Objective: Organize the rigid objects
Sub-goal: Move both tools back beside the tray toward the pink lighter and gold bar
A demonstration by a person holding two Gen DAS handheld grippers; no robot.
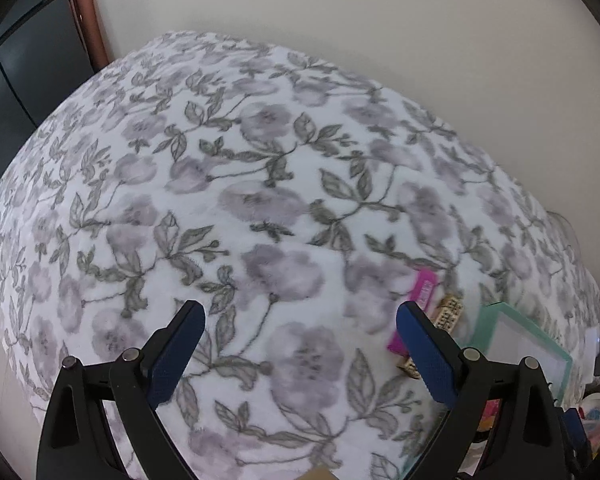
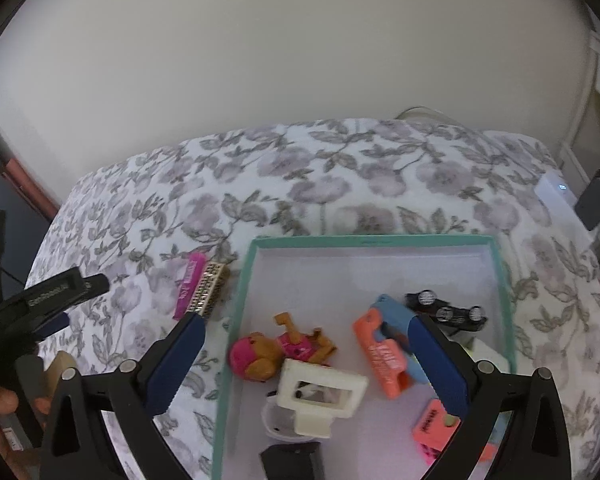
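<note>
Both tools stand with their jaws wide apart and nothing between the pads. The right tool [image 2: 304,360] hangs over the teal-rimmed tray [image 2: 236,308], which sits on the flowered cloth [image 2: 340,176] of the tabletop, toward its right edge. Inside the tray lie a brown and pink toy figure [image 2: 276,348], a cream frame-like piece [image 2: 324,392], an orange and blue block [image 2: 384,348], a black piece with round caps [image 2: 444,308] and a small orange tag [image 2: 434,424].

Two things remain outside, just beside the tray's left wall: a pink bar [image 2: 188,284] and a studded gold bar [image 2: 210,288], lying side by side and touching. The left tool [image 1: 300,336] points at bare cloth, with the pair off beyond its right finger [image 1: 424,344].

The likely next job is one of those two bars. Because they touch, closing on one could drag or flip the other, or pinch both at once. The cloth is soft, so a deep approach may snag it. Coming in from the tray side risks knocking the rim and shifting the things already sorted.
</note>
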